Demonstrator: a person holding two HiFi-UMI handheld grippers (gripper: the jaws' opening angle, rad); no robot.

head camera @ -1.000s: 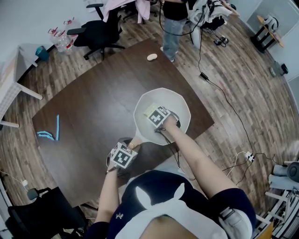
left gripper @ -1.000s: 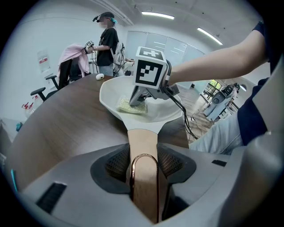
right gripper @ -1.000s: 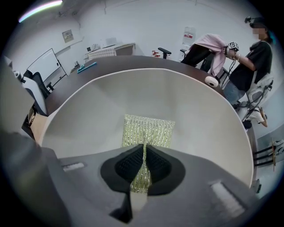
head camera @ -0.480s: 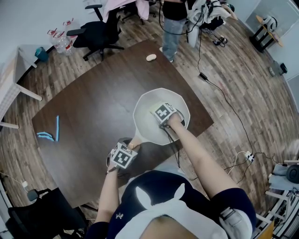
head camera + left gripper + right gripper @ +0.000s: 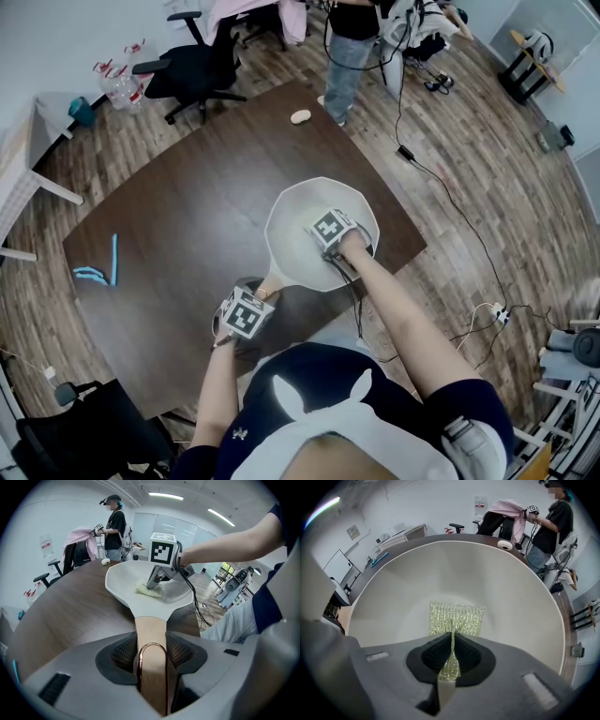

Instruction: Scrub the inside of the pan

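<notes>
On the dark wooden table [image 5: 178, 216], the head view shows the white faceted pan [image 5: 300, 206] near the person's edge. The left gripper [image 5: 257, 300] is at its pale wooden handle [image 5: 271, 283] and the right gripper [image 5: 323, 242] is down inside the bowl.

Left gripper view: the jaws clamp the handle from both sides, probably to steady the pan against scrubbing.

Right gripper view: nearly closed jaws pinch a glittery yellow-green scouring pad [image 5: 457, 617]. Its free part lies flat on the pan's floor, ready to wipe.

I count one pan [image 5: 309, 199], one scrub pad [image 5: 457, 616], two grippers, the left gripper [image 5: 151, 654] and the right gripper [image 5: 451, 657], one table [image 5: 187, 216], one small pale lump [image 5: 300, 116] and one bystander [image 5: 349, 52].
</notes>
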